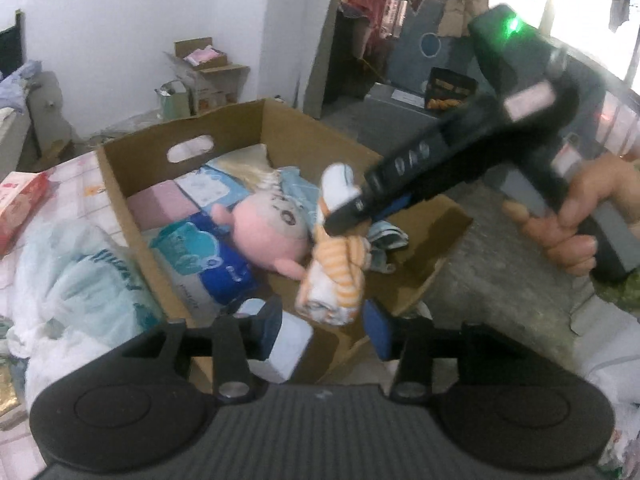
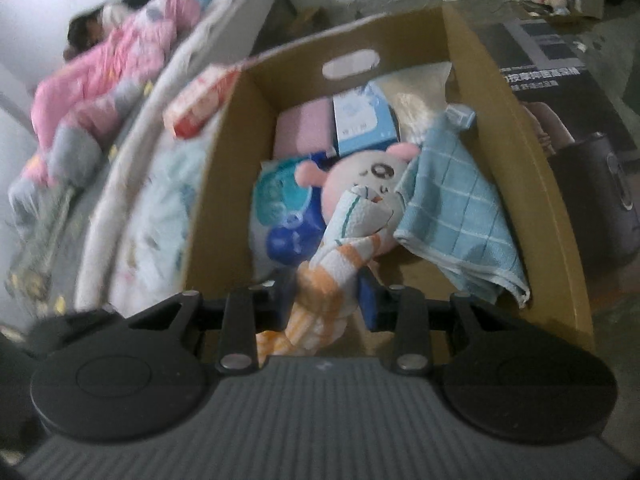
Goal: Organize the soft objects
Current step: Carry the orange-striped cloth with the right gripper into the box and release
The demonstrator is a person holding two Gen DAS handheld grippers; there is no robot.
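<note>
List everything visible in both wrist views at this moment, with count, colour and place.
cardboard box: one, brown, open-topped, beside the bed
striped towel: one, orange and white, rolled, held over the box
plush toy: one, pink, inside the box
checked cloth: one, light blue, inside the box beside the plush toy
tissue packs: several, blue, white and pink, inside the box
red packet: one, on the bed by the box
right gripper: one, black, shut on the striped towel
left gripper: one, black, open, near the towel's lower end
hand: one, holding the right gripper's handle
</note>
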